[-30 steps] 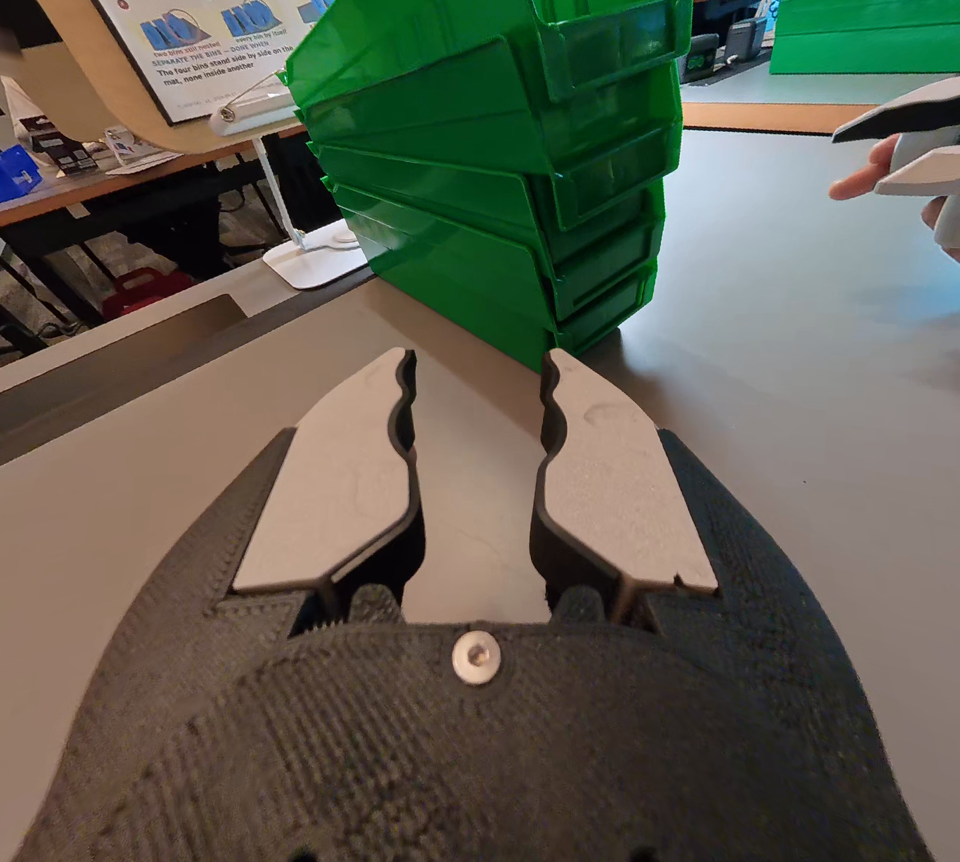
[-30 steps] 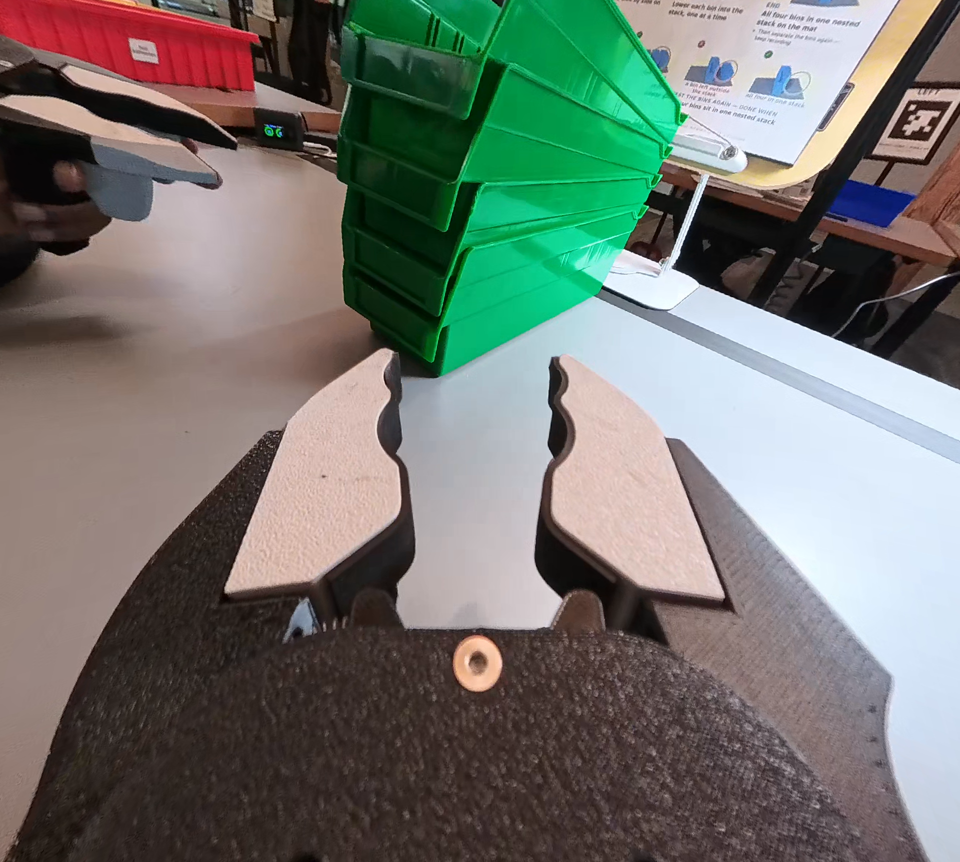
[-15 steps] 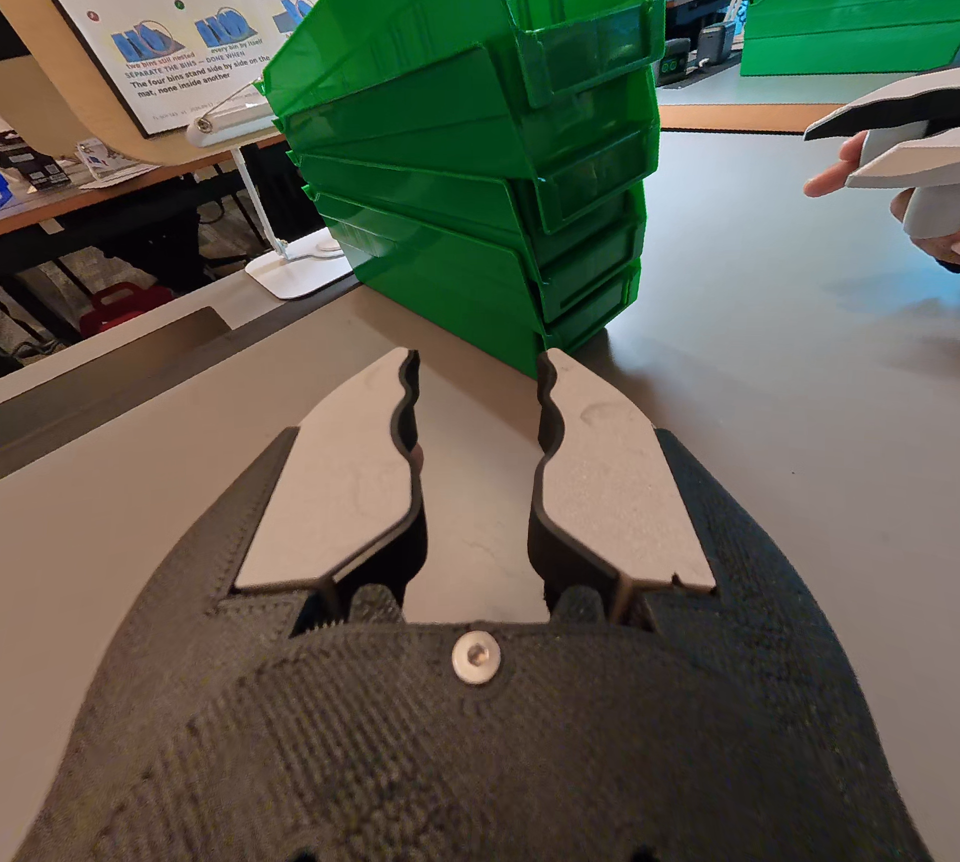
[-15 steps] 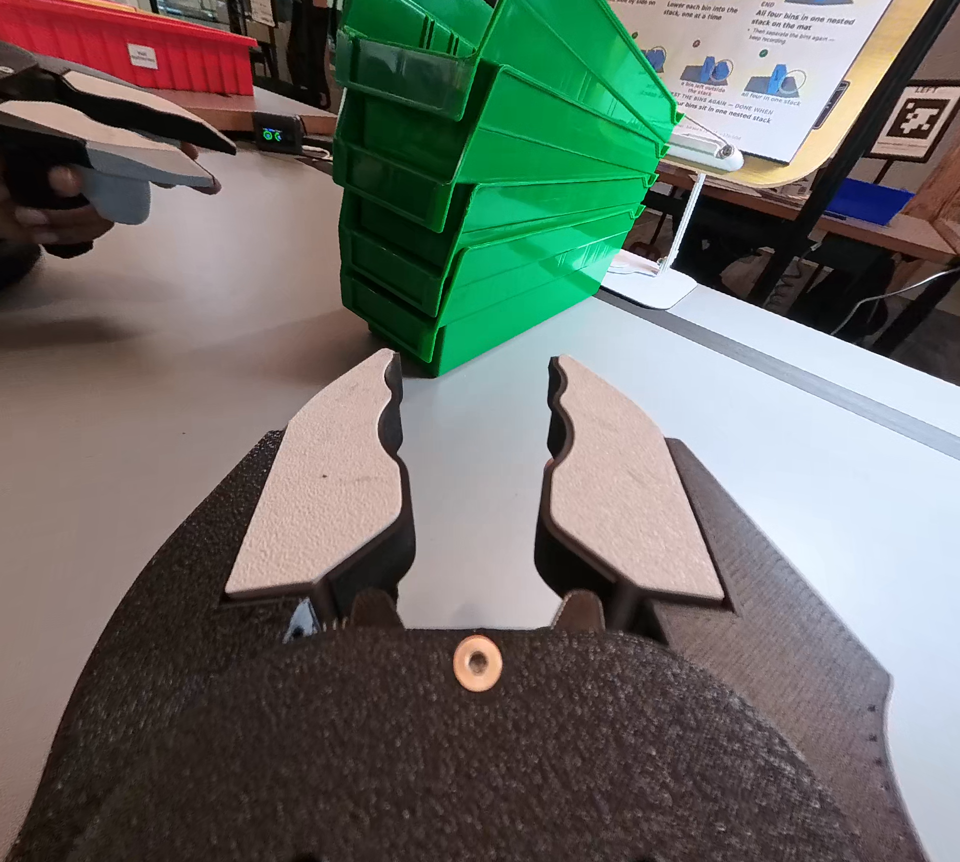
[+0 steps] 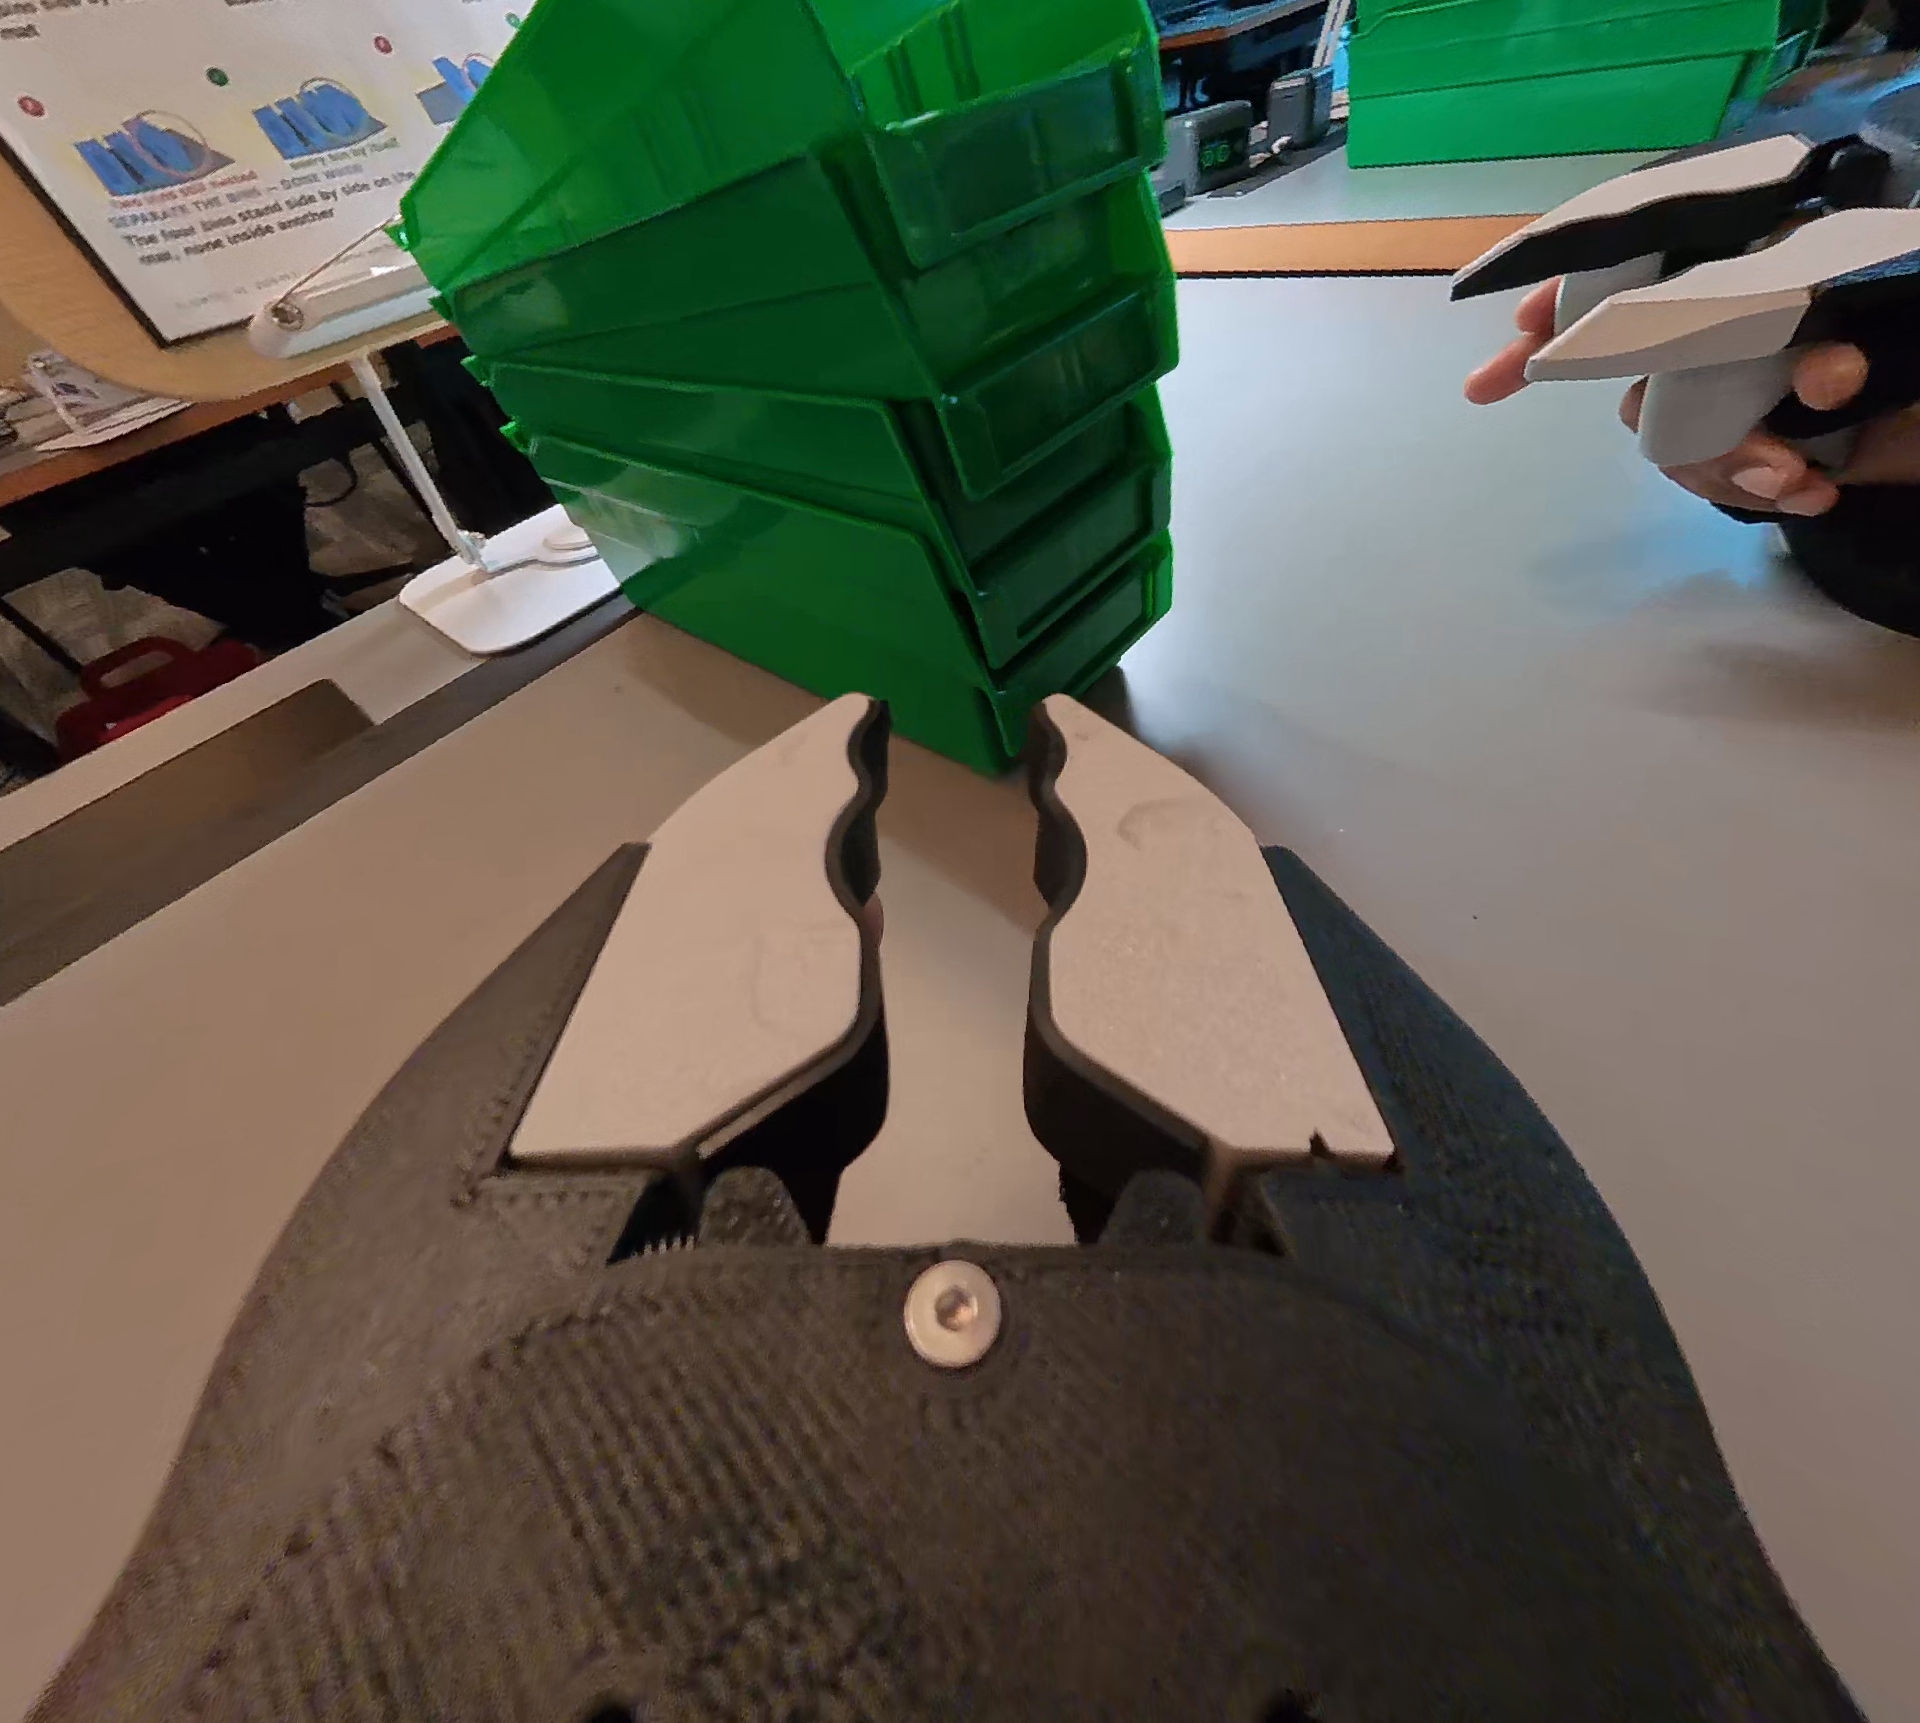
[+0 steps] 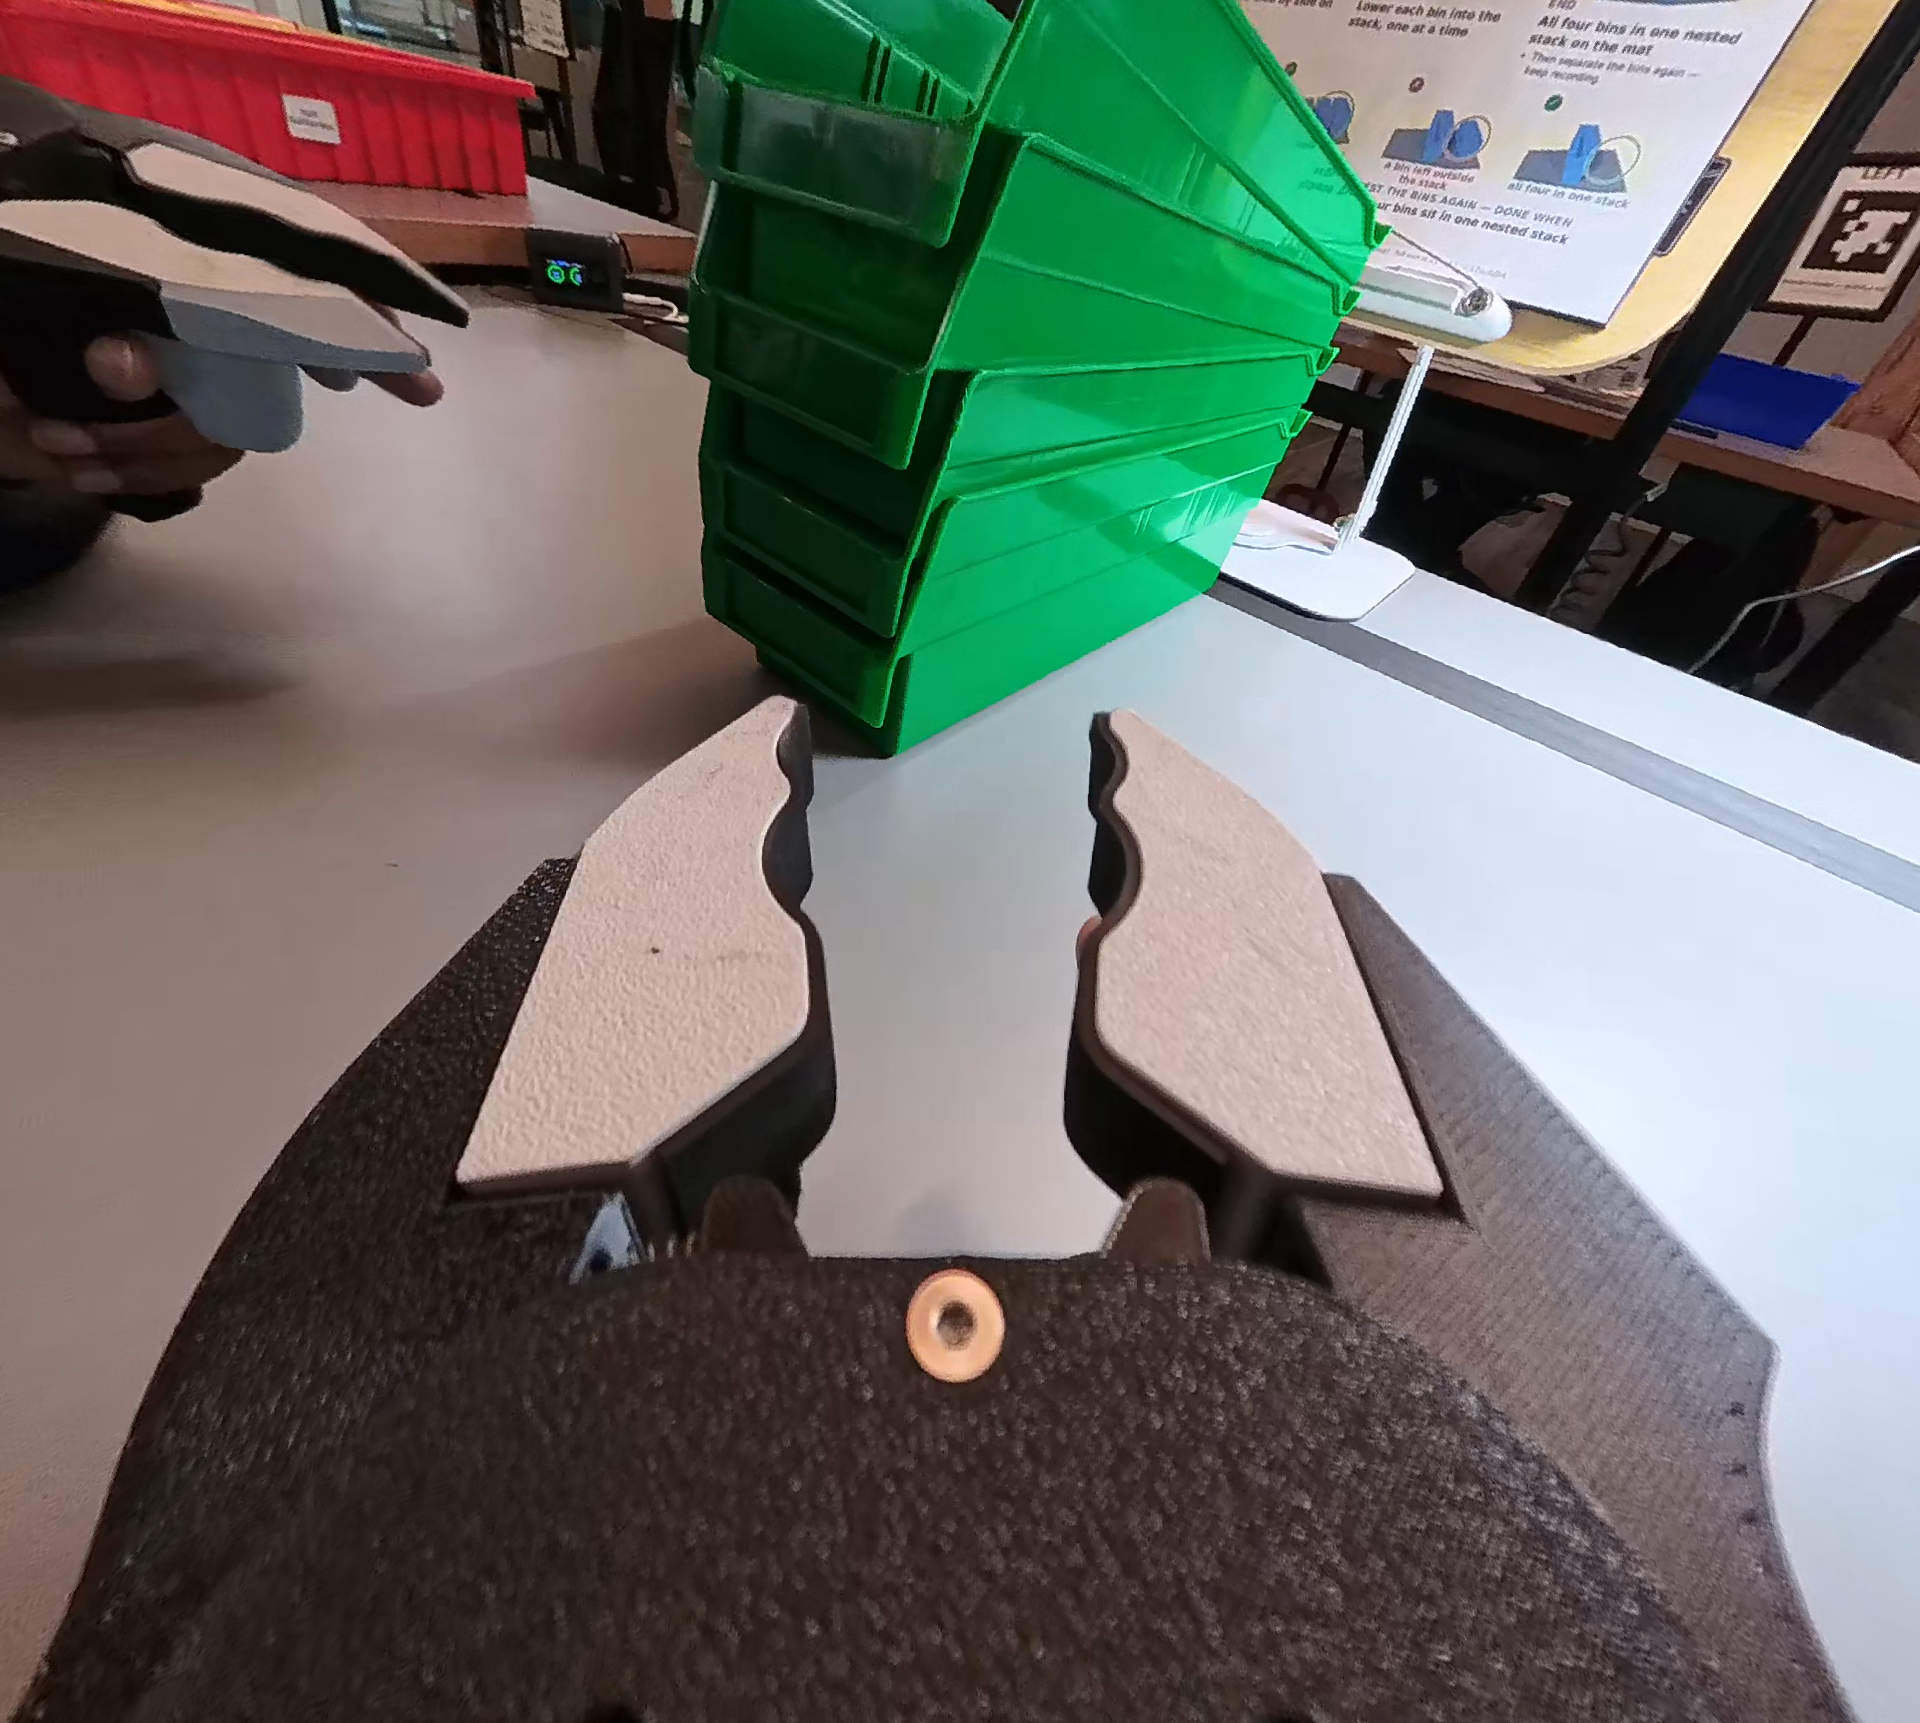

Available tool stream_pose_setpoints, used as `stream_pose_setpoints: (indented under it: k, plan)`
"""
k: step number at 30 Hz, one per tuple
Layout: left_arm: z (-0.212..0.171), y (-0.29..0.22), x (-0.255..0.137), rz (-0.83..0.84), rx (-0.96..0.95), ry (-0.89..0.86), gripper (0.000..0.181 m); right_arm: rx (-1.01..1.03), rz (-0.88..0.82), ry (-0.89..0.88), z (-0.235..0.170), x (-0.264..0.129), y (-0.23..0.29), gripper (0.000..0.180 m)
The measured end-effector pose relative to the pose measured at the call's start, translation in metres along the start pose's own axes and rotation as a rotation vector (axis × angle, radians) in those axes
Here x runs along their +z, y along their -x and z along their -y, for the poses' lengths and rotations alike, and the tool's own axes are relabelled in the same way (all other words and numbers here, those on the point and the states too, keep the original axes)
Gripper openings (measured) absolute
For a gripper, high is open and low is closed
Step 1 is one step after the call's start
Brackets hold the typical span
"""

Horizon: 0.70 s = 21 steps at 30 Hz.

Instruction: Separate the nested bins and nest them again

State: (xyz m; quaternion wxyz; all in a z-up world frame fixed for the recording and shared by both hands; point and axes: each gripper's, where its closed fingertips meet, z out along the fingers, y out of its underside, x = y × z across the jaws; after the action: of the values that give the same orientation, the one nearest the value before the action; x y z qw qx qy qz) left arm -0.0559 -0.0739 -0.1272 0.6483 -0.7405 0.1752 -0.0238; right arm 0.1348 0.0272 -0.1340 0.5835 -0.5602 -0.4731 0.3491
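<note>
Both grippers empty, jaws parted. Left gripper (image 5: 956, 717) sits low over the table (image 5: 1455, 842), tips right at the bottom corner of the green bin stack (image 5: 831, 343); can't tell if they touch it. Right gripper (image 6: 945, 717) is also low over the table, near the stack's base on the opposite side, a bare strip of tabletop between tips and bin. Gap between its fingers is wider than the left's.

Bins are nested in one stack, upright on the table, upper ones tipped and fanned apart at the back. Top bin's open front faces between the two grippers.

Each gripper shows in the other's view, held in a hand, well clear of the stack. Behind: instruction board (image 6: 1507, 42) on a white stand (image 6: 1340, 572), red bin (image 6: 260, 94), another green stack (image 5: 1579, 11) on a far table.
</note>
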Motion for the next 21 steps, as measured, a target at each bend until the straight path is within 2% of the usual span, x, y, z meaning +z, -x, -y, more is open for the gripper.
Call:
stream_pose_setpoints:
  k: [4,7,11,14,17,21]
  plan:
    - [0.019,-0.007,0.011,-0.050,0.087,0.053,0.021,0.008,0.013,0.013,-0.004,0.002,0.004,0.050]
    - [0.052,-0.011,0.021,-0.079,0.191,0.102,0.019,-0.016,0.025,0.043,-0.009,0.006,0.008,0.050]
    - [0.096,-0.026,0.044,-0.154,0.362,0.211,0.029,-0.044,0.023,0.037,-0.009,0.005,0.010,0.048]
    - [0.116,-0.024,0.071,-0.140,0.541,0.320,0.037,-0.031,0.028,0.042,-0.010,0.005,0.010,0.047]
    - [0.104,-0.023,0.095,-0.210,0.622,0.551,0.051,-0.033,0.033,0.045,-0.010,0.005,0.011,0.047]
    - [0.075,-0.019,0.111,-0.296,0.663,0.811,0.054,-0.033,0.034,0.037,-0.008,0.004,0.011,0.045]
